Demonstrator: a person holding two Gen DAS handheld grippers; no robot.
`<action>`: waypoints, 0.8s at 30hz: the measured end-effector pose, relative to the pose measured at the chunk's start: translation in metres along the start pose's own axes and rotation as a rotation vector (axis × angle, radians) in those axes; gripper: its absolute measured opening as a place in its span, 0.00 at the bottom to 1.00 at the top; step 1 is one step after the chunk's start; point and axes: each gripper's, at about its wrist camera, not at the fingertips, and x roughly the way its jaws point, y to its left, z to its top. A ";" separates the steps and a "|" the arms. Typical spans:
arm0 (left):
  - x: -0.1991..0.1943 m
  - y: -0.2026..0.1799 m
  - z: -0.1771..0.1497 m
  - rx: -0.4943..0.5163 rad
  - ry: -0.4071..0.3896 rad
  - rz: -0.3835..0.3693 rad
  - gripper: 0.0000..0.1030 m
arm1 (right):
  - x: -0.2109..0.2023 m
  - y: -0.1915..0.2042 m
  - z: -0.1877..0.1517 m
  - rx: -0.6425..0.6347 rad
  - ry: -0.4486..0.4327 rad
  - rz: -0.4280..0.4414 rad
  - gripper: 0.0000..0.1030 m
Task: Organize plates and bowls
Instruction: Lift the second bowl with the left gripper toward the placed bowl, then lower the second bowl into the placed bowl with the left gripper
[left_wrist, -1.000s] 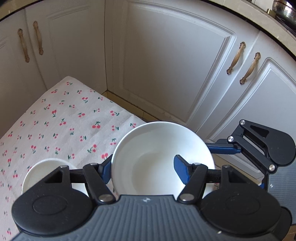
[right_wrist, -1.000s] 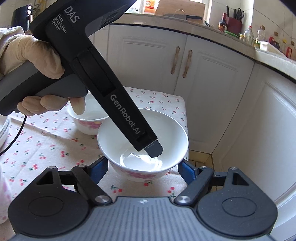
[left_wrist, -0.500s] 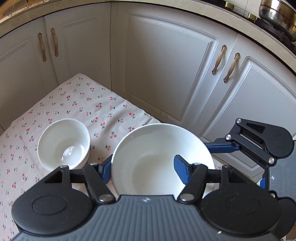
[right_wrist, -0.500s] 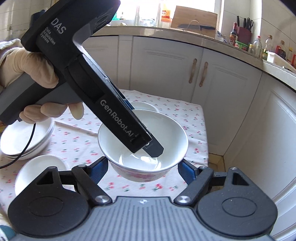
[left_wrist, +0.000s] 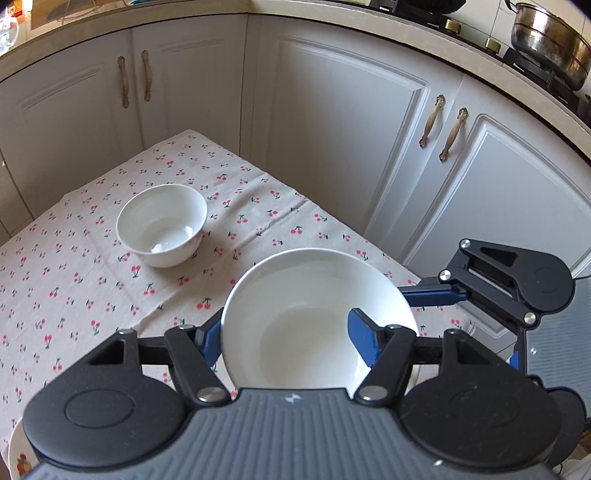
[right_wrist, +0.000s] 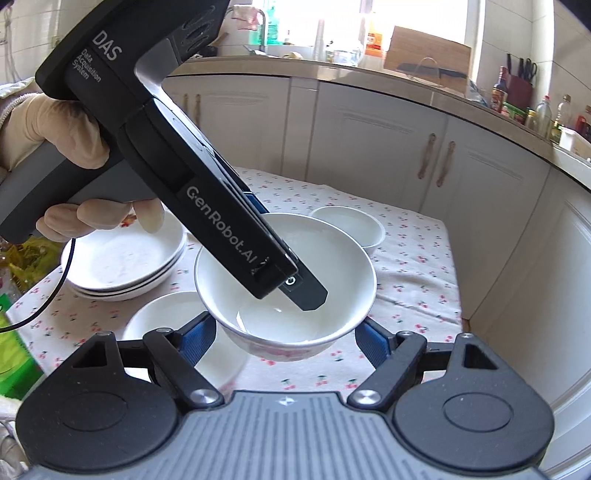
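Two claws are in play. At lower centre of the left wrist view, the left claw (left_wrist: 286, 341) pinches the wall of a white bowl (left_wrist: 306, 314) over the cherry-print tabletop (left_wrist: 74, 295). In the right wrist view, the right claw (right_wrist: 284, 338) stands wide, pads clear of that bowl.

You are in a home kitchen. White cabinet doors (left_wrist: 343, 122) stand beyond your left claw (left_wrist: 286, 338). A steel pot (left_wrist: 550, 27) sits up right, bottles (right_wrist: 546, 114) on the counter.
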 end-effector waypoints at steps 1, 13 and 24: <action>-0.002 0.001 -0.004 -0.004 0.000 0.002 0.65 | 0.000 0.005 0.000 -0.002 0.001 0.006 0.83; -0.018 0.010 -0.040 -0.042 -0.013 0.021 0.65 | 0.001 0.041 -0.005 -0.037 0.016 0.041 0.83; -0.017 0.018 -0.062 -0.032 -0.005 0.034 0.68 | 0.014 0.060 -0.010 -0.041 0.056 0.058 0.83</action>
